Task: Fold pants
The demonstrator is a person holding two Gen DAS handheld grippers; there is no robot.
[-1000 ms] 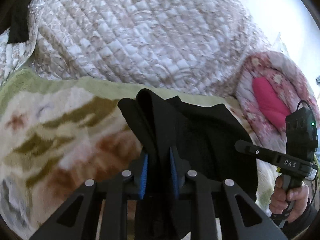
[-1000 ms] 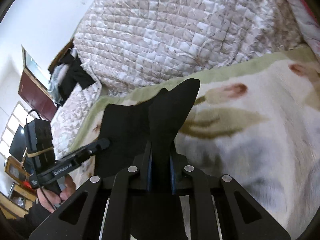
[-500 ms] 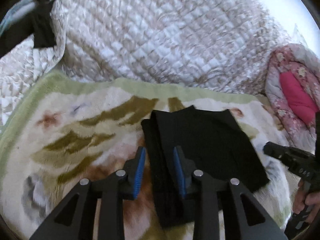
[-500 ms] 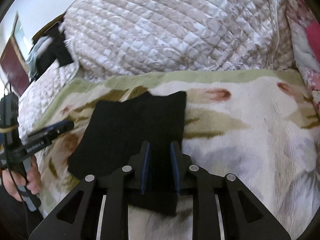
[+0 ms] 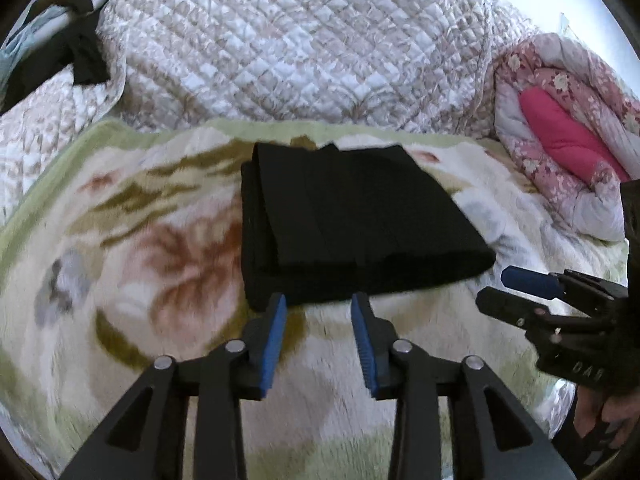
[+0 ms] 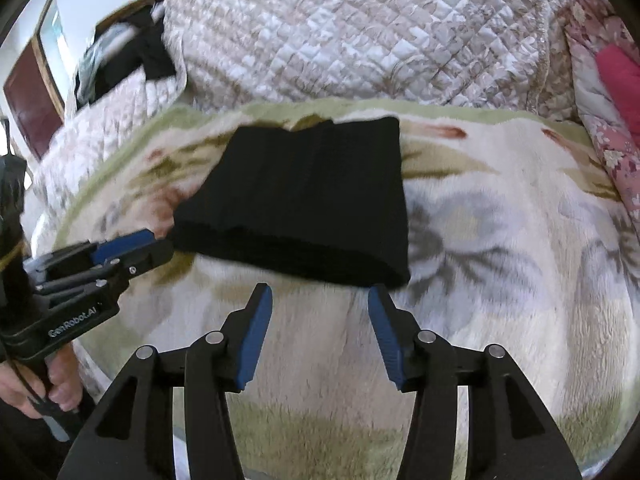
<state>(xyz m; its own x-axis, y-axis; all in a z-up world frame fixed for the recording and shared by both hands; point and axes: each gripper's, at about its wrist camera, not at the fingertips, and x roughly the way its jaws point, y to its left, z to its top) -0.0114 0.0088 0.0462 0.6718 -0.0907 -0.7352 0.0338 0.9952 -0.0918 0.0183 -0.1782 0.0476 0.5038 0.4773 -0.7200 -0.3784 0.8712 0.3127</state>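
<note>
Both grippers off the pants, fold laid down

Nearest, the left gripper (image 5: 319, 307) and right gripper (image 6: 320, 298) hang just short of the pants' near edge, jaws apart and opening wider, with only blanket (image 5: 132, 320) between the blue pads; a second ago each was clamped on black cloth held up off the blanket. Beyond them the pants (image 5: 352, 224) now lie flat in the middle of the blanket as a compact folded rectangle, layered edges showing on its left side. Behind the pants rises the quilt (image 5: 288, 40), with a pink floral bundle (image 5: 560, 128) to their right. The fold looks finished, or near it.
</note>
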